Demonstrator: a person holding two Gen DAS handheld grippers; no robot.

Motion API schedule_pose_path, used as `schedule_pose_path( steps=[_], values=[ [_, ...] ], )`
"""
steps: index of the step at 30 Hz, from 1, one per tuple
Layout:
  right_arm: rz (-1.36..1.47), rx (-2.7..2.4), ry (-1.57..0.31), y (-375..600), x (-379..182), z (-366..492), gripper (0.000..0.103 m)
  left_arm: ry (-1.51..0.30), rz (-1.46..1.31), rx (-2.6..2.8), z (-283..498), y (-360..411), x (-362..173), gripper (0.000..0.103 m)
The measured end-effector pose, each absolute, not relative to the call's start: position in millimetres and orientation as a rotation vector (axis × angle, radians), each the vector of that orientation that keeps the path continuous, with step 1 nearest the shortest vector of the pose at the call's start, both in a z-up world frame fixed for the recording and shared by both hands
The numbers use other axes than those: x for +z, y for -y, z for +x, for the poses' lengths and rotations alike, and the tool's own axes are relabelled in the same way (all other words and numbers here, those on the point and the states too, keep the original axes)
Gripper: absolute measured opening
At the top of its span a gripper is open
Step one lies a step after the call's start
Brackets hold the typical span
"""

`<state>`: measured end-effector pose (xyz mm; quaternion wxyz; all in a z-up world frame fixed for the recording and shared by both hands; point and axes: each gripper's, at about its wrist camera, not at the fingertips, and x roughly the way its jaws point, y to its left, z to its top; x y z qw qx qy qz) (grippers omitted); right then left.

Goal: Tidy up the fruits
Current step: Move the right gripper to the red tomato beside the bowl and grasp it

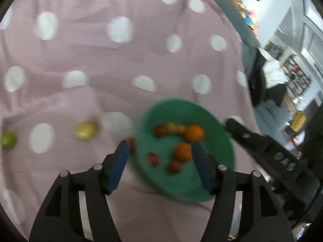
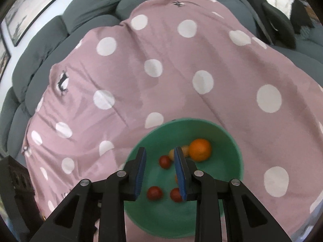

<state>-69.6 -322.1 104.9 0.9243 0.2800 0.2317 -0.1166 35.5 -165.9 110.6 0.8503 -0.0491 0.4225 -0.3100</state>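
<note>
A green bowl (image 1: 218,141) sits on the pink polka-dot cloth and holds two oranges (image 1: 194,133), several small red fruits (image 1: 174,166) and small yellowish ones. My left gripper (image 1: 159,151) is open and empty above the bowl's left rim; a red fruit (image 1: 131,142) lies by its left finger outside the bowl. A yellow fruit (image 1: 85,130) and a green fruit (image 1: 8,140) lie on the cloth to the left. My right gripper (image 2: 159,157) is open and empty over the bowl (image 2: 232,161), above an orange (image 2: 199,149) and red fruits (image 2: 154,192).
The pink cloth (image 2: 161,70) covers a grey sofa (image 2: 50,36). Black and white clothes (image 2: 282,2) lie on the sofa at the far right. The right gripper's body (image 1: 262,147) shows at the right of the left wrist view. Room shelves stand beyond.
</note>
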Motion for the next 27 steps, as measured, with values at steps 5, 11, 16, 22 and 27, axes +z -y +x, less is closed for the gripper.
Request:
schedule_pose_path(
  steps=[5,11,16,22,27],
  values=[
    [0.491,-0.15,-0.497,292.2,112.8,-58.0,0.03,-0.858,-0.047,-0.384,55.7,82.7,107.2,0.066],
    [0.107,-0.012,-0.653,223.0,133.4,-9.8,0.037,-0.882,-0.172,-0.216,67.6,-24.0,87.1,0.066],
    [-0.581,0.04,-1.004,154.2,120.1,57.8,0.037,-0.955,-0.3,-0.173,85.8,-65.1,66.6,0.066],
    [-1.091,0.163,-1.278,124.1,66.5,109.4,0.037,-1.012,-0.362,-0.165,93.0,-78.0,51.0,0.066],
    [-1.292,0.329,-1.579,116.5,18.1,125.6,0.037,-1.032,-0.394,-0.166,98.2,-86.0,47.7,0.066]
  ],
)
